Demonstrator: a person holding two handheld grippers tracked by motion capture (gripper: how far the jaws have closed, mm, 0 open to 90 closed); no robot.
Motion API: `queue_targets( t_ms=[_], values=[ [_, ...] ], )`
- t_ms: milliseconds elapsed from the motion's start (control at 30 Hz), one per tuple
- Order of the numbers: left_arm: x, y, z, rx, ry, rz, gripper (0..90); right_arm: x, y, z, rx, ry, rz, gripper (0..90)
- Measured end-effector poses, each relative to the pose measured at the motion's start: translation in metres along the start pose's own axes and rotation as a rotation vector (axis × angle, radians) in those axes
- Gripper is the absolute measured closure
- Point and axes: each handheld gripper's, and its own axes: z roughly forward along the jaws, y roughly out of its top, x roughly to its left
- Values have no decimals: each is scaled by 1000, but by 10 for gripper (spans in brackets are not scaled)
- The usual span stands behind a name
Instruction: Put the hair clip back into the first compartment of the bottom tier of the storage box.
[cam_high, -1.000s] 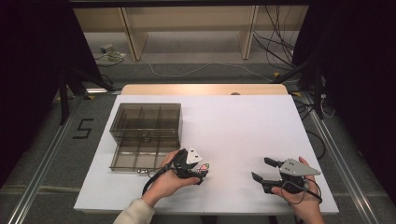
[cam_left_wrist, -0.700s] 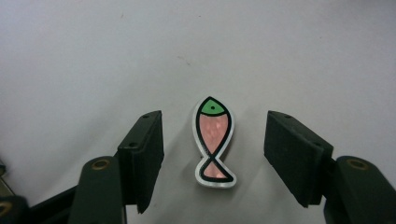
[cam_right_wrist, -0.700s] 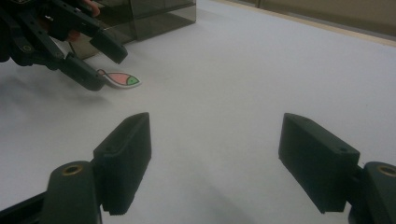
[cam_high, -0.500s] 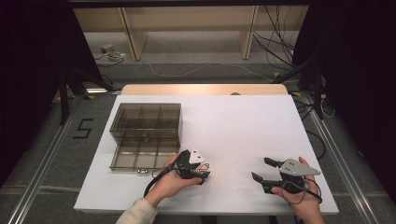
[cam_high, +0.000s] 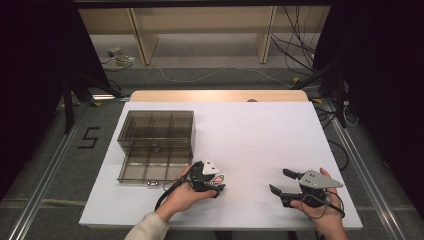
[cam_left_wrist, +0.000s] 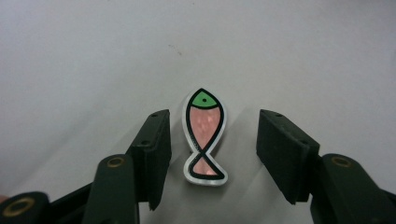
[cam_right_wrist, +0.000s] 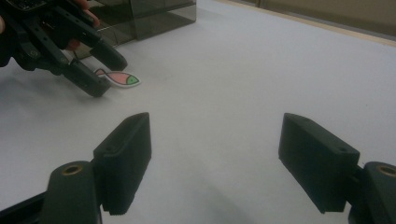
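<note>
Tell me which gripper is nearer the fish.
Left. The left gripper has the fish lying on the table between its jaws, which have just been closing but don't press it yet. The right gripper rests open, well off to the fish's side.

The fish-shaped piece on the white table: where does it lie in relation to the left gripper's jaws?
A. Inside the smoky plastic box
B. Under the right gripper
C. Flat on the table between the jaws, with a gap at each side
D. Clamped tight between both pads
C: in the left gripper view the fish-shaped piece lies flat on the table between the jaws of the left gripper, and neither pad touches it.
</note>
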Motion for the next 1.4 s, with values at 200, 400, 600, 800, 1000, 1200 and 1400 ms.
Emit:
queue_targets(
  t_ms=[200, 400, 600, 800, 1000, 1200, 1400],
  values=[
    [-2, 0, 0, -3, -3, 2, 512, 0, 0, 0, -2, -1, 1, 260],
    [-4, 0, -1, 1, 2, 2, 544, 0, 0, 0, -1, -1, 0, 260],
    [-5, 0, -1, 1, 3, -10, 564, 0, 0, -1, -1, -2, 1, 260],
    [-6, -1, -1, 0, 13, -26, 597, 0, 0, -1, -2, -2, 2, 260],
    [-8, -1, -1, 0, 23, -29, 622, 0, 0, -1, -3, -1, 2, 260],
    [-12, -1, -2, 1, 29, -22, 710, 0, 0, -1, -4, -2, 2, 260],
    [-16, -1, -2, 1, 40, -8, 766, 0, 0, -1, -2, -2, 2, 260]
  ],
)
